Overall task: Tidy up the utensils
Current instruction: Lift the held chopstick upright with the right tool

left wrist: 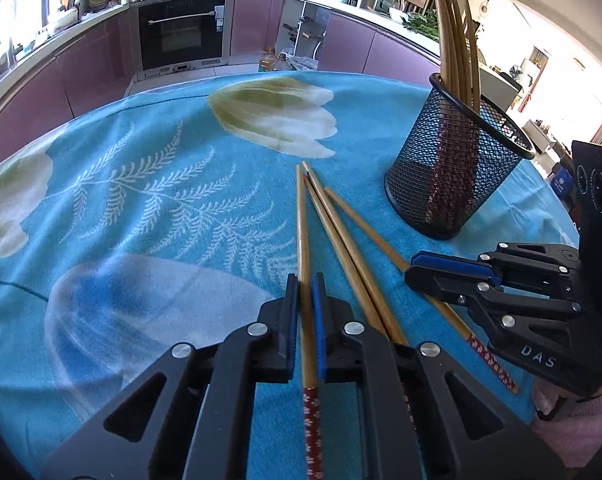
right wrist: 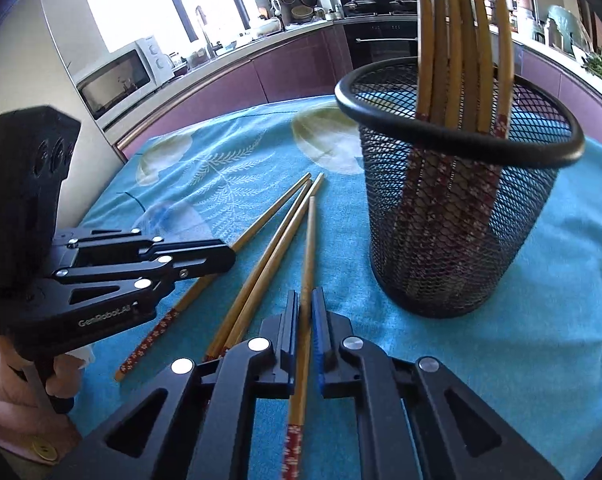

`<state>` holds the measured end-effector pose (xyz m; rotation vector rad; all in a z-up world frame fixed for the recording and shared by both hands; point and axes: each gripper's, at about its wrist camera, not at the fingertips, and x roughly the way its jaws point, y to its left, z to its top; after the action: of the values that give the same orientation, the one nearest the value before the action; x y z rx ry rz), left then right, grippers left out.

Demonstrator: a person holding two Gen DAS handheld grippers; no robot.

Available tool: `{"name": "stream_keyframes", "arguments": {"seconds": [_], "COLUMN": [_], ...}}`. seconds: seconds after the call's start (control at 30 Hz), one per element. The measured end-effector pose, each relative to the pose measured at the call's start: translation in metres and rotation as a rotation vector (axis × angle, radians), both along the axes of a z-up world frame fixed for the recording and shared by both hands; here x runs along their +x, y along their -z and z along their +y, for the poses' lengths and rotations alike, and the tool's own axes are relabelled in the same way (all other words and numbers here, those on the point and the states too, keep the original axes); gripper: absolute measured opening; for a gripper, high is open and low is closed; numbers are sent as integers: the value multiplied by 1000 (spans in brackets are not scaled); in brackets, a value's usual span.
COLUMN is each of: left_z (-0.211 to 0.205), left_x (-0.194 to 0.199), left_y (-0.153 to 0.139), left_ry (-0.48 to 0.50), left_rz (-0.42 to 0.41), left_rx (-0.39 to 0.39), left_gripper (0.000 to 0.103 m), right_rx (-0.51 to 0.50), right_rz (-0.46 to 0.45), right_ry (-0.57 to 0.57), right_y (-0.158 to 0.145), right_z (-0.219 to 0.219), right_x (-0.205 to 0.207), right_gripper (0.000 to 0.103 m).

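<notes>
While both claws sit low over the blue floral cloth on the desk (left wrist: 141,168), each is pinched shut on one loose chopstick. Left claw (left wrist: 305,280) clamps the leftmost chopstick (left wrist: 302,220) about mid-shaft; right claw (right wrist: 305,300) clamps the rightmost chopstick (right wrist: 309,248) likewise, its red patterned butt end showing under the claw. Two more chopsticks (left wrist: 341,236) lie touching each other between the held ones, untouched.

Location: four loose sticks fan out on the cloth, just beside the black mesh holder (left wrist: 453,184), which stands at about 2 o'clock from the left claw and 1 o'clock from the right. Several chopsticks (right wrist: 457,40) already stand in the holder, patterned ends down, thin tips up, leaning on the rim.

Axis: in the left wrist view the held stick runs nearly 12-to-6, tip at 12. In the right wrist view its stick also runs 12-to-6, tip at 12; the far-left one slants toward 1 to 2 o'clock. All tips converge away from the person, butts near.

Handling, my guess: bamboo or wood, light, stiff, smooth lacquer-ish finish so probably slippery and prone to swivel in a two-pad pinch. Mid-shaft hold looks balanced; a grip nearer the patterned end would leave it tip-heavy. Likely needs flipping butt-down to match the ones in the holder. Holder is light mesh, could tip if nudged by a stick.
</notes>
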<state>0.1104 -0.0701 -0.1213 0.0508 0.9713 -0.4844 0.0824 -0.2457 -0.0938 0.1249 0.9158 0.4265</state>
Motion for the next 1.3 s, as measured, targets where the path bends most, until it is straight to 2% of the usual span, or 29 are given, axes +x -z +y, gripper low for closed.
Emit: {"name": "stream_keyframes", "arguments": {"seconds": [0.4,0.8,0.97,1.17,1.3], "left_z": [1,-3,-8,-6,-3], "left_x": [-17,-10,-7,-10,-13], "left_y": [1,6,5,0,-13], "left_ry": [34,72,55,41,53], "left_rz": [19,28,21,9,-13], "left_rx": [-23,-4,8,-2,-37], "left_gripper": [8,11,10,8,8], "right_rx": [26,5,7,25,55], "right_rz": [-19,10,5,-33,-71], "right_ry": [-52,-64,-63,-60,-58], "right_y": [-9,2,2,-11,-25], "right_z": [3,9,9,2,-3], "right_x": [-6,2,1,-5,-11], "right_gripper": [6,8,6,6,6]}}
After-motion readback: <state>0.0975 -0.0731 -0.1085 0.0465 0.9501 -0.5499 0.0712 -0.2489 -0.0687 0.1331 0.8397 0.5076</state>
